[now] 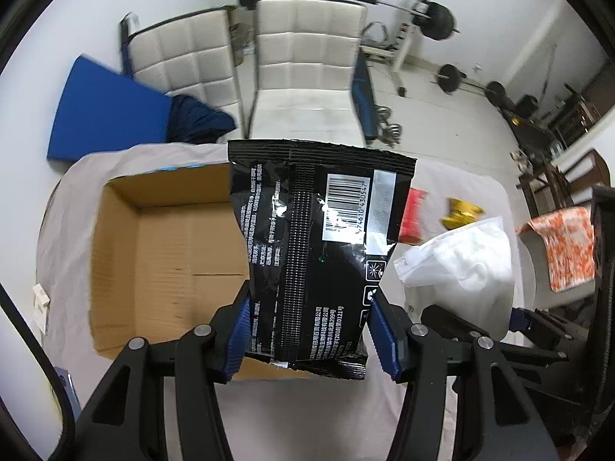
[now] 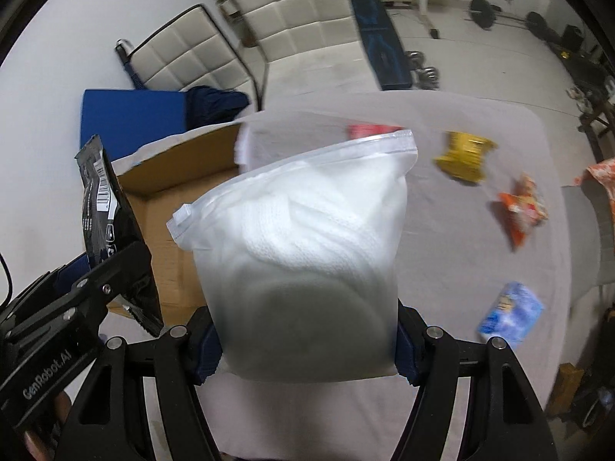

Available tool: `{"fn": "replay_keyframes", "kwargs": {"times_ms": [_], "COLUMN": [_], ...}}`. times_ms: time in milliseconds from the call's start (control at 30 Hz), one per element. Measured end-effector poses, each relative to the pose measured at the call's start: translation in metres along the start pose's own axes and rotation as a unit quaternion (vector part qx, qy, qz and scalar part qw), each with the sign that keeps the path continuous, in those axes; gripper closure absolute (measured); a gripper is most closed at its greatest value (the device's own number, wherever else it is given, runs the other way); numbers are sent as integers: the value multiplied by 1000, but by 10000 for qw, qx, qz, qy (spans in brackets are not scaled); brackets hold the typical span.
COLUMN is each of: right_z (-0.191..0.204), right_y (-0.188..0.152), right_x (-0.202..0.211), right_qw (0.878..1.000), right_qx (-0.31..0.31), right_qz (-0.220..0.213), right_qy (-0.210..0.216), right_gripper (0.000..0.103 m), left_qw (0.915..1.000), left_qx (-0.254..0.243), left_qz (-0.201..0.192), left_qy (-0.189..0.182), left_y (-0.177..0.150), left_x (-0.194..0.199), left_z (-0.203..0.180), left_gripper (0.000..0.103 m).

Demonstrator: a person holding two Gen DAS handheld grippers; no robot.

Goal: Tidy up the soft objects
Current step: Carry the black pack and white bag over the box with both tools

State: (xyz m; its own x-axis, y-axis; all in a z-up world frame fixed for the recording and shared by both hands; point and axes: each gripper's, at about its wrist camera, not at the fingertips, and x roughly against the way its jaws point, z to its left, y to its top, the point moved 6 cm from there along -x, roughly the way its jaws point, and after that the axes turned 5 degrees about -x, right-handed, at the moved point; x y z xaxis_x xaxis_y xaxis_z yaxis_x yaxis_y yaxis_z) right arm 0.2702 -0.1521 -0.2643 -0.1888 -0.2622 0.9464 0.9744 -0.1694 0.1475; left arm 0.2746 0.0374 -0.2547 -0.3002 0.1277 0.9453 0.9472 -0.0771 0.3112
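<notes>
My left gripper [image 1: 309, 330] is shut on a black foil packet [image 1: 311, 238] with a barcode, held upright above the near right corner of an open cardboard box [image 1: 161, 253]. My right gripper [image 2: 305, 342] is shut on a frosted zip bag [image 2: 300, 253] holding white knit fabric, held above the table to the right of the box [image 2: 169, 207]. The zip bag also shows in the left wrist view [image 1: 461, 257], and the black packet and left gripper show at the left of the right wrist view [image 2: 107, 211].
On the grey tablecloth [image 2: 442, 230] lie a yellow packet [image 2: 465, 155], an orange snack packet [image 2: 522, 211], a blue-white packet [image 2: 511, 313] and a red packet [image 2: 373, 130]. White chairs [image 1: 303, 61], a blue mat [image 1: 103, 111] and gym weights stand beyond the table.
</notes>
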Motion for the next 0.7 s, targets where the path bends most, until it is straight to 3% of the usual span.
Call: {"fn": "replay_keyframes", "kwargs": {"times_ms": [233, 367, 700], "right_z": [92, 124, 154], "right_y": [17, 27, 56], "right_x": [-53, -91, -171], "right_qw": [9994, 9984, 9946], "right_qx": [84, 82, -11], "right_qz": [315, 561, 935], "right_qy": [127, 8, -443], "right_gripper": [30, 30, 29], "left_qw": [9986, 9928, 9803], "left_qx": [385, 823, 911], "left_qz": [367, 798, 1507], "left_qy": [-52, -357, -889], "left_y": [21, 28, 42], "left_x": [-37, -76, -152], "left_z": [92, 137, 168], "left_gripper": [50, 50, 50]}}
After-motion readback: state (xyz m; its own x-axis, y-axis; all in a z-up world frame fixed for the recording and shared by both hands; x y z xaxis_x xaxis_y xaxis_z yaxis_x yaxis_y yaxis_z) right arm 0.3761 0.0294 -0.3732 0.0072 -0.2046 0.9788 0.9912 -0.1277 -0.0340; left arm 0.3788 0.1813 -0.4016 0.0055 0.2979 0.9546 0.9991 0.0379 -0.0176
